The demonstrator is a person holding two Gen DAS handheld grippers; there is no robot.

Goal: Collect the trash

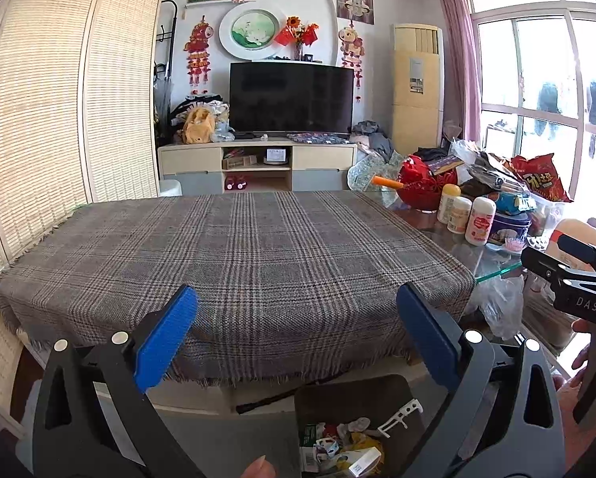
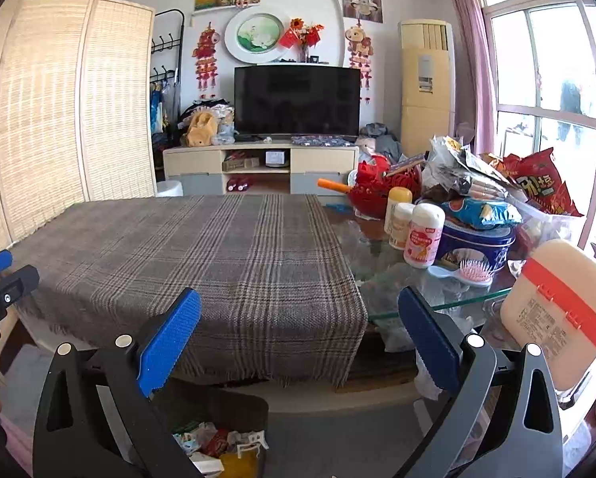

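Both grippers, left gripper (image 1: 298, 338) and right gripper (image 2: 299, 338), are held spread wide, grasping nothing. Trash is seen in a brown bin (image 1: 361, 398) below the plaid-covered table (image 1: 234, 255).

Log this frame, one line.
left tongs open, empty | right tongs open, empty | plaid cloth bare | bin below, trash inside

The trash bin (image 1: 357, 430) is cut off by the lower edge, and its contents are partly hidden by gripper arms.
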